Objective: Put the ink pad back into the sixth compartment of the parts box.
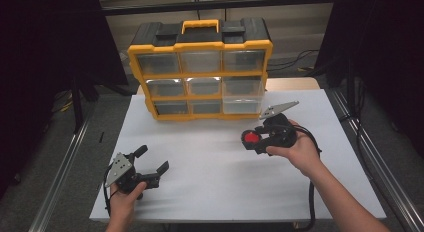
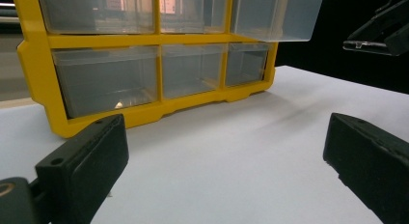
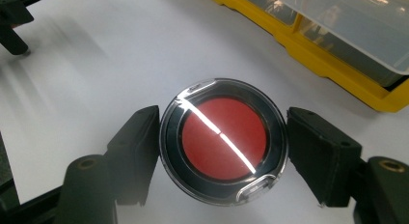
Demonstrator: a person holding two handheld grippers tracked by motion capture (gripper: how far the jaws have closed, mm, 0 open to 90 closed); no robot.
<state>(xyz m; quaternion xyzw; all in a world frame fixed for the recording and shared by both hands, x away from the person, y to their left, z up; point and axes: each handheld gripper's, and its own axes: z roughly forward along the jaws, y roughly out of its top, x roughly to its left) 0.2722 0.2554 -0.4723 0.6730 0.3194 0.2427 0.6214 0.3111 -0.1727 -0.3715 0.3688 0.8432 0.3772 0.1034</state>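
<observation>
One right gripper (image 3: 222, 151) pinches a round red-centred case (image 3: 223, 139), no writing legible; left gripper (image 2: 217, 171) spread.

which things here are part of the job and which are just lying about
In the job: round red case clamped in the right gripper; yellow drawer organizer, one right-hand drawer pulled out.
Lying about: left gripper, open and idle on the white table; cables behind.

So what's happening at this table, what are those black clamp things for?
A person holds a two-jaw gripper in each hand. The right gripper is clamped on a round case with a red centre and clear lid, held above the white table near a yellow drawer organizer, one of whose clear drawers is pulled out. The left gripper rests open and empty on the table.
</observation>
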